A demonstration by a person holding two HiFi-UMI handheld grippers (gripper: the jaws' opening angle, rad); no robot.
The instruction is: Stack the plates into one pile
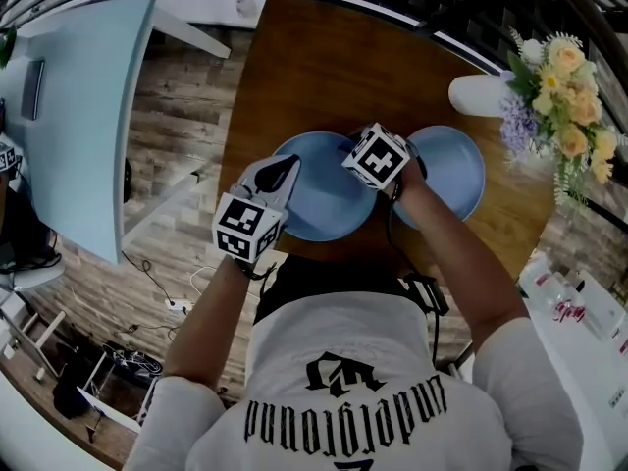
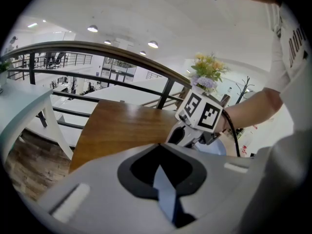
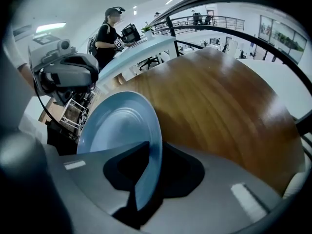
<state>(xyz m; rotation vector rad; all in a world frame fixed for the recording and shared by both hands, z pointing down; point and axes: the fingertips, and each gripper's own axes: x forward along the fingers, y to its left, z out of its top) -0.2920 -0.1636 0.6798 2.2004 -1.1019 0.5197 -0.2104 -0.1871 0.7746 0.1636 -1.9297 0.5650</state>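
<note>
Round wooden table (image 1: 324, 67), railing beyond its far side. Left plate (image 1: 329, 204): table centre, near-left rim pinched by left gripper (image 1: 283, 173). Right gripper (image 3: 146, 177) straddles its right rim, jaws spread, apparently not pressing. Right plate (image 1: 456, 170): just right of it; touching or overlapped, cannot tell. Likely move: rightward. Flower vase (image 1: 486, 94) stands just beyond right plate; table's near edge close.

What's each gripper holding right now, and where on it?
Left gripper grips the left blue plate by its near-left rim. Right gripper has that plate's opposite rim between its jaws, not visibly clamped.
</note>
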